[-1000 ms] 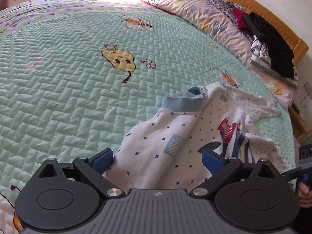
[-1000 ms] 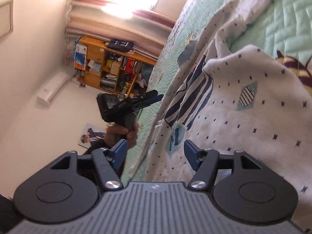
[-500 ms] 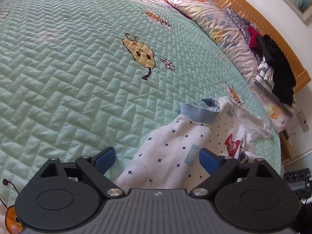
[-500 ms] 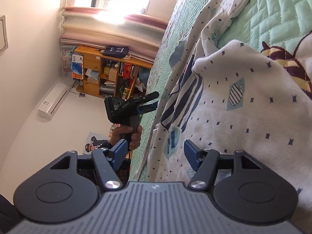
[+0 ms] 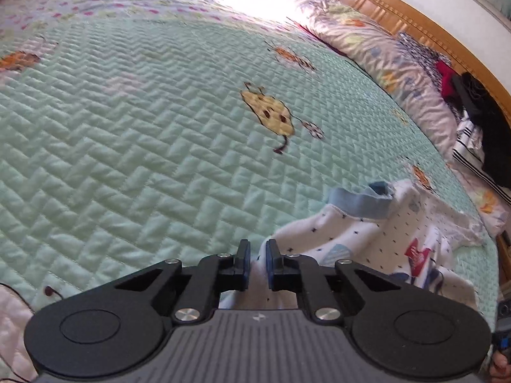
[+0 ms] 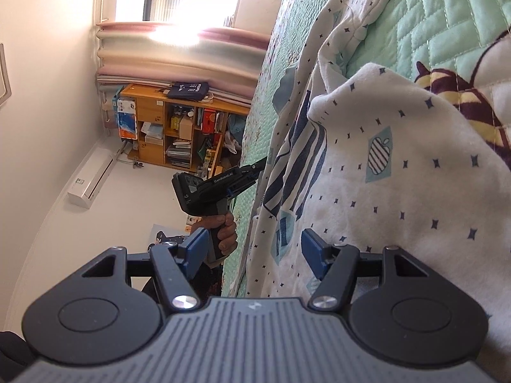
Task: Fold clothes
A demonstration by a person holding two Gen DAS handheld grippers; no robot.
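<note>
one white printed garment [image 5: 377, 242], one quilted bed [image 5: 127, 146], two grippers, one bookshelf [image 6: 172, 131], perhaps one pile of dark clothes [image 5: 476, 111].

Left gripper [image 5: 256, 257]: black linkage arms, blue pads on the fingers [image 5: 242, 260], silver pivot screws, two round black housings with recessed discs, grey ribbed centre plate bearing a small white mark. Right gripper [image 6: 252, 250]: same build, with blue pads and silver screws. From the right wrist view, the left unit shows white "GenRobot.AI" lettering on a black body with a pistol-style handle.
</note>
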